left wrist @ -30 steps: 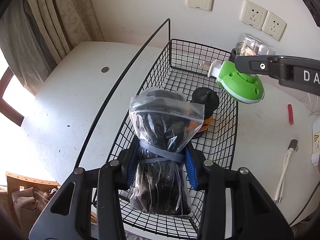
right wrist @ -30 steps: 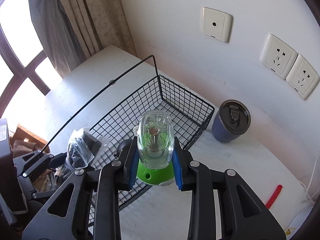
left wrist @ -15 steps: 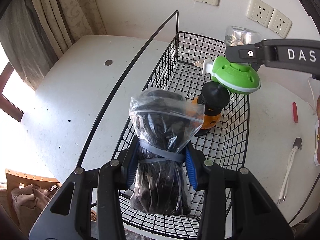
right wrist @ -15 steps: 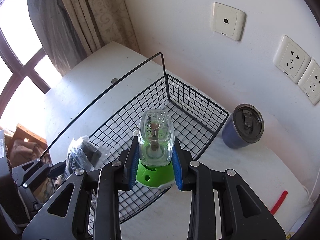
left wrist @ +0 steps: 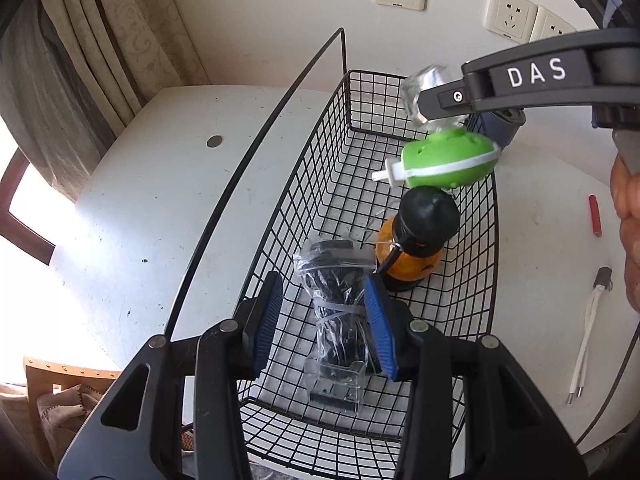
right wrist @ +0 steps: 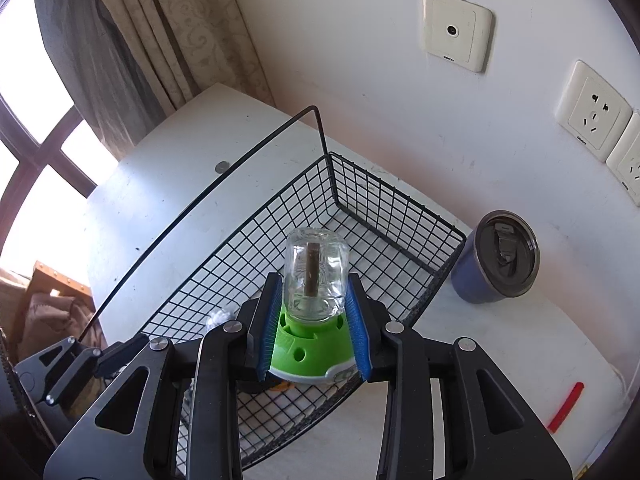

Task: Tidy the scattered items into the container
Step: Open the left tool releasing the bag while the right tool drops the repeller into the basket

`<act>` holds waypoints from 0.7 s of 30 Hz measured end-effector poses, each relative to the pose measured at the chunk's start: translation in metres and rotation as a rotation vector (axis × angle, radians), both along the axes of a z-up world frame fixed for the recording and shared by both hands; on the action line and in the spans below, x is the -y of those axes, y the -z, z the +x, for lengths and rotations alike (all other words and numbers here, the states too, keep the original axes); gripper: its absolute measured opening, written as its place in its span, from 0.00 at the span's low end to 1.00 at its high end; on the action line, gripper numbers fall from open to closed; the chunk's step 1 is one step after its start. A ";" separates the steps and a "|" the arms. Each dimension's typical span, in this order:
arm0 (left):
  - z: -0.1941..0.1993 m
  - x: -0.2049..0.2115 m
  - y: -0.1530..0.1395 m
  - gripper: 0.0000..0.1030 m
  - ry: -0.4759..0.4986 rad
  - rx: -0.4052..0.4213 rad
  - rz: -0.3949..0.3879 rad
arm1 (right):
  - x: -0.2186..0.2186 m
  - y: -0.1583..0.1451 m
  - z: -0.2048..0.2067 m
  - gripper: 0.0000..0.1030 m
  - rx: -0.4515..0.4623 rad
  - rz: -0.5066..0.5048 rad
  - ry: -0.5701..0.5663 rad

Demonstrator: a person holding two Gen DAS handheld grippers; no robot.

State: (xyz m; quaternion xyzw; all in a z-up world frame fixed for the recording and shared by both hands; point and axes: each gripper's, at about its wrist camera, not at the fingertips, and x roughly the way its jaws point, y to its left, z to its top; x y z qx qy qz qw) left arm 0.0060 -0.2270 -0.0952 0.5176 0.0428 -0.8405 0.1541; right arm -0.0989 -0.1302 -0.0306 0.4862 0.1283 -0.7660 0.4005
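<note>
Left gripper (left wrist: 324,324) spread — its bagged cable (left wrist: 340,320) lies inside the wire basket (left wrist: 494,240); right gripper (right wrist: 314,326), jaws just easing apart, pinches the green plug-in vaporizer (right wrist: 310,344) above it — ready to drop.

Both views are fisheye shots taken from a hand-held gripper, looking forward and steeply down along its two black fingers. The left wrist view sits close above the near end of the black wire basket (left wrist: 472,320), facing along its length toward the white wall's cream socket plates (left wrist: 509,13). The right wrist view hangs over the basket's (right wrist: 400,216) right rim, facing the same wall and the curtained window. Both share the basket, white table (left wrist: 160,208) and sockets (right wrist: 593,114).
</note>
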 end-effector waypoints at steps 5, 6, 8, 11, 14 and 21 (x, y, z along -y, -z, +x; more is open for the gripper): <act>-0.001 0.000 0.001 0.38 0.006 0.001 0.000 | 0.001 -0.001 0.001 0.34 -0.007 0.006 0.000; -0.001 0.001 0.001 0.38 0.007 0.000 0.000 | 0.000 -0.001 0.000 0.34 -0.005 0.005 0.001; -0.002 0.000 0.000 0.38 0.009 -0.001 0.001 | -0.001 -0.001 -0.001 0.36 -0.004 0.009 0.007; -0.001 0.000 0.000 0.38 0.011 -0.005 0.006 | -0.004 -0.002 -0.001 0.45 -0.012 0.013 0.020; -0.002 0.000 -0.001 0.38 0.009 -0.008 0.008 | -0.008 -0.004 0.001 0.50 -0.024 0.017 0.027; -0.001 0.001 -0.004 0.38 0.008 -0.014 0.009 | -0.017 -0.011 0.004 0.70 -0.057 0.026 0.065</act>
